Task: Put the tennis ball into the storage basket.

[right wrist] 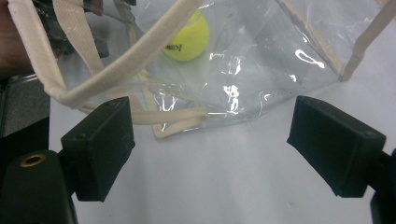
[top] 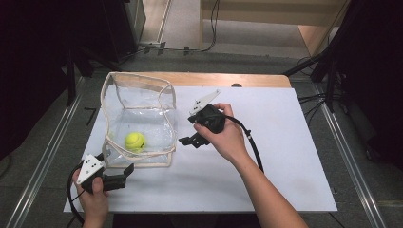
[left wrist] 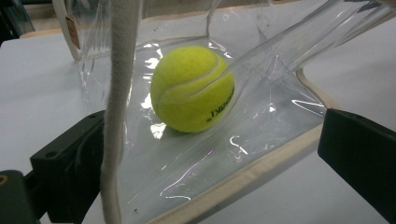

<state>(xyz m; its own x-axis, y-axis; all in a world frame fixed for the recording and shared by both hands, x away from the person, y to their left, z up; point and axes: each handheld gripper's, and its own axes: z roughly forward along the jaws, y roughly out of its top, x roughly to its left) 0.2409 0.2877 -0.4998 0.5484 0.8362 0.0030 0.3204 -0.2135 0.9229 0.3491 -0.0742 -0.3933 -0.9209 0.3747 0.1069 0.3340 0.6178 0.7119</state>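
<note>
A clear plastic bag point(top: 138, 111) with cream fabric trim stands open on the white table point(top: 266, 175), toward its left half. Its mouth faces up and its sides sag a little, so the rim makes a wavy loop. One thing lies inside: a yellow-green tennis ball point(top: 135, 141), resting on the bag's floor toward the near side. In the left gripper view the ball point(left wrist: 192, 88) shows through the plastic, with dark lettering low on its side running at a slant; the print is too small to read. A ball has no long axis to speak of. The bag's floor looks roughly square from the high view, and I cannot tell which way it runs longer.

The left gripper point(top: 124, 172) sits at the bag's near left corner, jaws spread wide, with the bag's trimmed bottom edge lying between them in its own view. Whether a jaw touches the trim is hard to say. A cream strap point(left wrist: 116, 107) hangs down in front of that camera.

The right gripper point(top: 189, 139) is just beside the bag's right side, pointing toward it, jaws also wide apart and holding nothing. In its own view the bag's corner lies on the table just beyond the jaws.
</note>
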